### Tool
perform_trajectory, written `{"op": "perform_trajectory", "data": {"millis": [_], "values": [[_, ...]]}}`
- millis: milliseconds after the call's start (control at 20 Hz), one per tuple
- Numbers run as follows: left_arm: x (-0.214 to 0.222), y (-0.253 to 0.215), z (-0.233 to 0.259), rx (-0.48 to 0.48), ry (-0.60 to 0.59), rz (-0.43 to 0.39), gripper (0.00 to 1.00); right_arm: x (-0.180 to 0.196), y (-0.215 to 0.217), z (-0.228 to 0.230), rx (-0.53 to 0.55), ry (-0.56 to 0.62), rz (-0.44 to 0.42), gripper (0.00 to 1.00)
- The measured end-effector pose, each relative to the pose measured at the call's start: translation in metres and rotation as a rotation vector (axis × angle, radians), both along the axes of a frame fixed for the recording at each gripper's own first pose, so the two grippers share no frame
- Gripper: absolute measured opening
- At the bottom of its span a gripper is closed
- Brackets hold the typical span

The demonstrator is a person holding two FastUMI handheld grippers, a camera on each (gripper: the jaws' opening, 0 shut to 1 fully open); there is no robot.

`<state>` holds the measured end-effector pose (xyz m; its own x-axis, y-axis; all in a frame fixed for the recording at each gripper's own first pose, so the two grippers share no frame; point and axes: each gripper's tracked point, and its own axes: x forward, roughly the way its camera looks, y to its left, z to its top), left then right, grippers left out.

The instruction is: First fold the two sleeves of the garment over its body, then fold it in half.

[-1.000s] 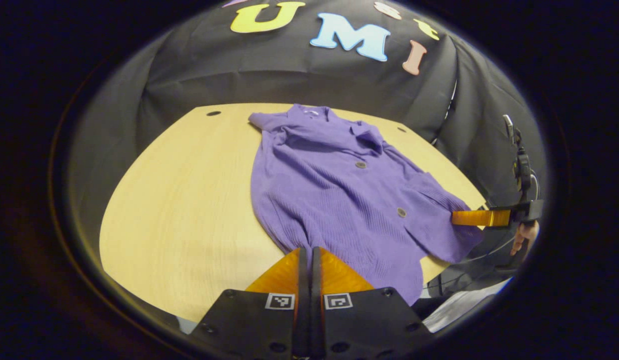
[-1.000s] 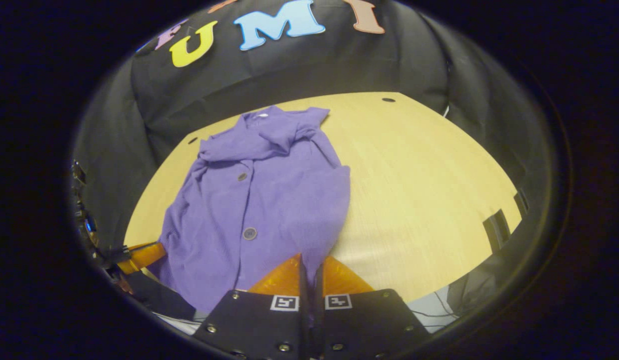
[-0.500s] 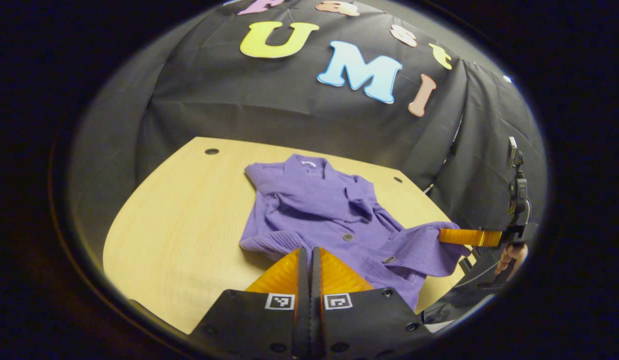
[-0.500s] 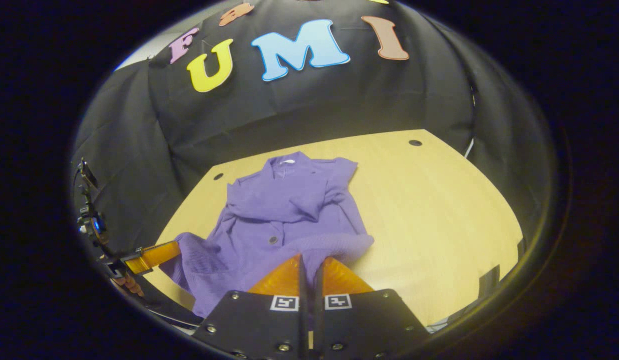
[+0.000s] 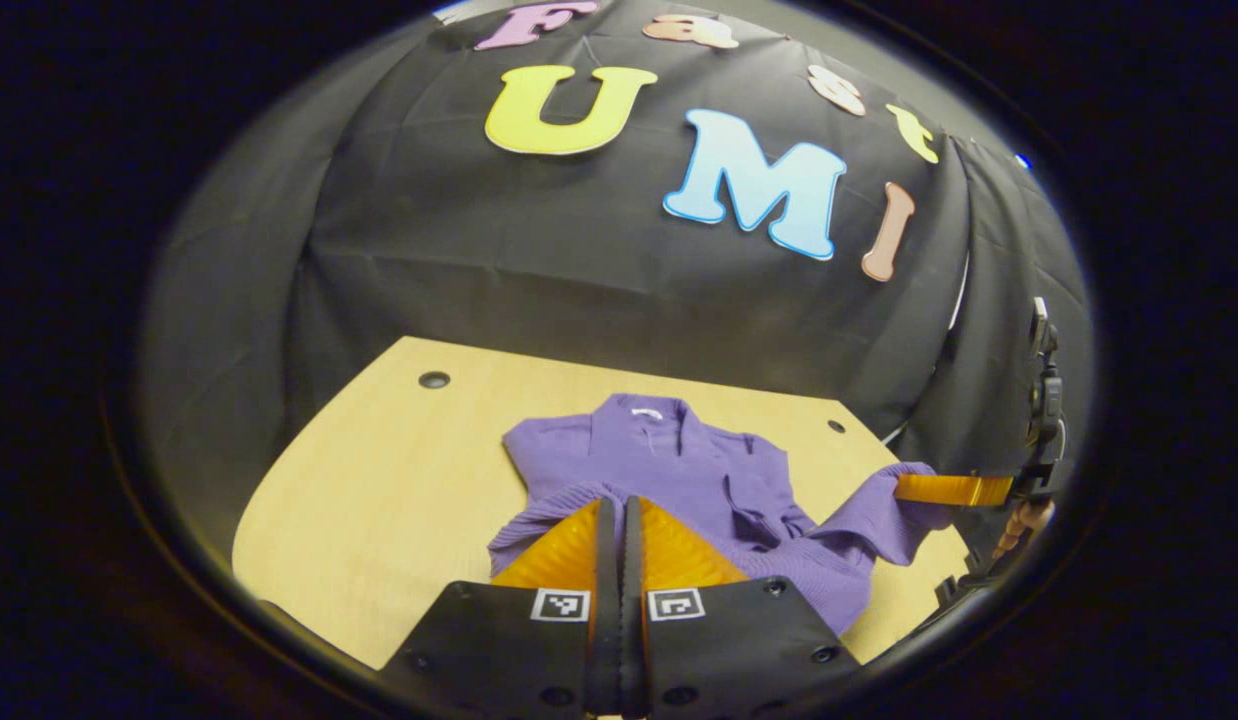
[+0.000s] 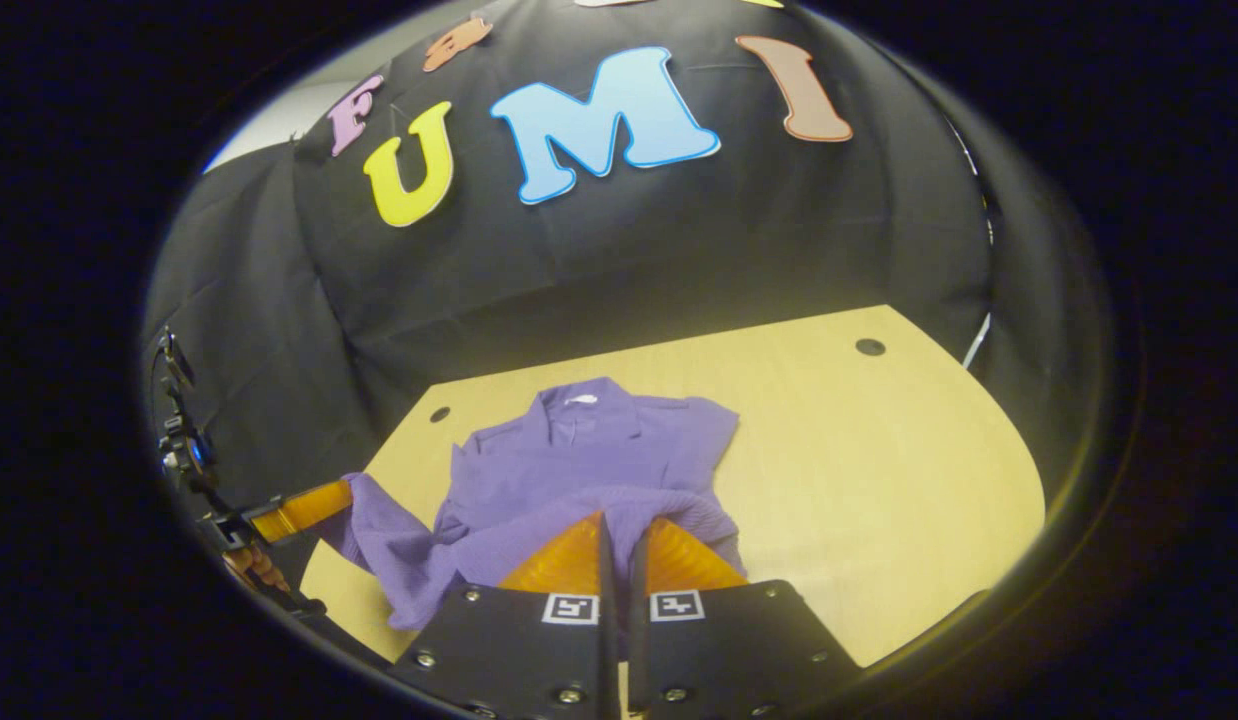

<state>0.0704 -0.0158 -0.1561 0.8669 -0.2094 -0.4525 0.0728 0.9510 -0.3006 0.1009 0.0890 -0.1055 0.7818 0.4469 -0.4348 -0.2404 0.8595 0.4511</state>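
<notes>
Purple ribbed knit button-front garment [image 5: 679,470] laid on pale wooden desk [image 5: 379,500] near its front edge, hem lifted, pinched by left tool [image 5: 619,510] and right tool [image 6: 619,525], collar flat toward far edge

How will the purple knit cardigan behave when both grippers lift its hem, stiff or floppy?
Probably floppy: the cardigan sags between the left gripper and the right gripper. Its ribbed knit likely grips rather than slips. It looks light, lifted by two pinches.
</notes>
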Motion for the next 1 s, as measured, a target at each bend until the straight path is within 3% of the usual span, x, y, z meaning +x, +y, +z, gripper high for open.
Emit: {"op": "perform_trajectory", "data": {"millis": [500, 700, 1000], "values": [[0.127, -0.011, 0.011, 0.127, -0.098, 0.058, 0.07, 0.126, 0.012, 0.0, 0.005, -0.056, 0.023, 0.04], [0.176, -0.002, 0.012, 0.138, -0.159, 0.122, 0.06, 0.168, 0.013, -0.009, 0.007, -0.066, 0.012, 0.04], [0.228, -0.006, -0.009, 0.194, -0.191, 0.133, 0.06, 0.219, 0.015, -0.031, 0.013, -0.053, -0.01, 0.04]]}}
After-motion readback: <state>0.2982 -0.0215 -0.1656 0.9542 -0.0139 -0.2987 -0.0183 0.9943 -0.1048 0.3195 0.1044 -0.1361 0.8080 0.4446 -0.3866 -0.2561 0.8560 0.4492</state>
